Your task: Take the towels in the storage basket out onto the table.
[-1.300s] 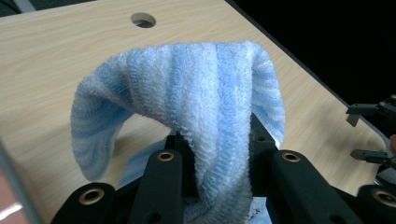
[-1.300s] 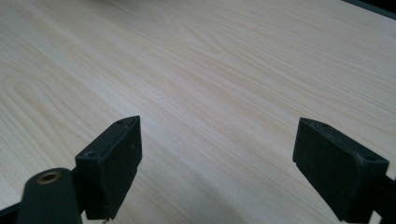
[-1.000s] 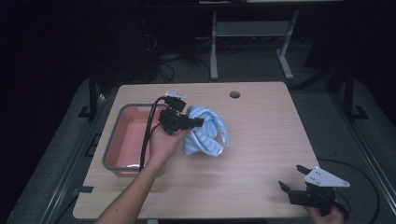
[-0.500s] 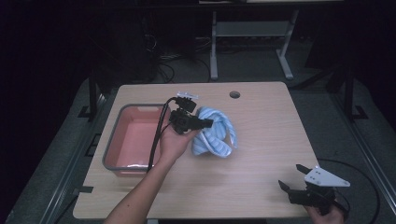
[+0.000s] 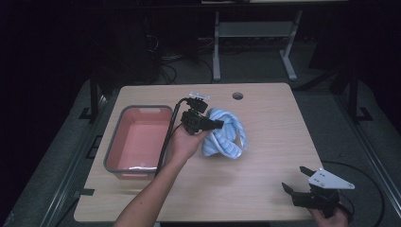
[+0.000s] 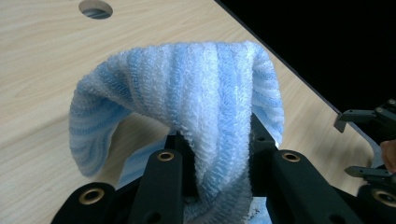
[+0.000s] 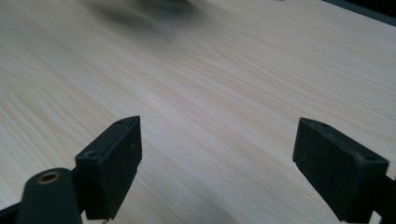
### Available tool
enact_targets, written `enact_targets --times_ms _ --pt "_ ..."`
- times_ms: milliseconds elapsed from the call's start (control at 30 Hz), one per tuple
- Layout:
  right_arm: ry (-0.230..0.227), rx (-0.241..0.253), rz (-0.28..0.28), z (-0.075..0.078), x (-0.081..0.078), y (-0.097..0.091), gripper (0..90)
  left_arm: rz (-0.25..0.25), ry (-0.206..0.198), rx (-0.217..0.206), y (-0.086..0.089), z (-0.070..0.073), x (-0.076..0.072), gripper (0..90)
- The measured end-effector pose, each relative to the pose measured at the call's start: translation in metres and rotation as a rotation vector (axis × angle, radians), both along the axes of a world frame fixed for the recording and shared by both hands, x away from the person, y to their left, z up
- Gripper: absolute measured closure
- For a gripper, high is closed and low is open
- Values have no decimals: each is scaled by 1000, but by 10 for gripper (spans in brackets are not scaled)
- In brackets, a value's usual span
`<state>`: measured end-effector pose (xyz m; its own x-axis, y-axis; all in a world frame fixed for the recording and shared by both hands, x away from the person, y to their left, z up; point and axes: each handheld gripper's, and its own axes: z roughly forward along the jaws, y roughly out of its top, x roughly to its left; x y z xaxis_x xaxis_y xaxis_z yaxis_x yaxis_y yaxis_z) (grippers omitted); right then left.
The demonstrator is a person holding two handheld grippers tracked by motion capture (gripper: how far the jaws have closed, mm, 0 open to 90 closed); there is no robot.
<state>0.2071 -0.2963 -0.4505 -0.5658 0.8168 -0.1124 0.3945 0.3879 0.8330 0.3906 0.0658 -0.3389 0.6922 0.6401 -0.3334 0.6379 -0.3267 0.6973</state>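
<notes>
A blue-and-white striped towel (image 5: 228, 136) hangs bunched over the middle of the wooden table (image 5: 265, 118). My left gripper (image 5: 215, 124) is shut on its upper fold and holds it up. In the left gripper view the towel (image 6: 196, 93) drapes in an arch over the black jaws of the left gripper (image 6: 215, 163) and hides their tips. My right gripper (image 5: 293, 178) rests at the table's near right corner, and its jaws stand wide apart. In the right gripper view the right gripper (image 7: 217, 163) has nothing but bare wood between its pads.
A pink bin (image 5: 124, 137) with a grey rim stands on the left part of the table, with nothing in it. A round cable hole (image 5: 237, 96) is near the far edge. The right gripper (image 6: 373, 140) shows at the right edge of the left gripper view.
My left gripper has carried the towel to the right, away from the bin's edge and toward the table's middle. The right gripper has stayed where it was.
</notes>
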Motion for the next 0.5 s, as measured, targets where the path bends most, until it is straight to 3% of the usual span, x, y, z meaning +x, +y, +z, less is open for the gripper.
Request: enact_targets --times_ms 133,500 --pt "3 12 -7 0 -1 0 151 -10 2 10 -3 -6 1 722" --pt "4 18 -8 0 -1 -1 150 -18 46 -12 -18 -25 5 721"
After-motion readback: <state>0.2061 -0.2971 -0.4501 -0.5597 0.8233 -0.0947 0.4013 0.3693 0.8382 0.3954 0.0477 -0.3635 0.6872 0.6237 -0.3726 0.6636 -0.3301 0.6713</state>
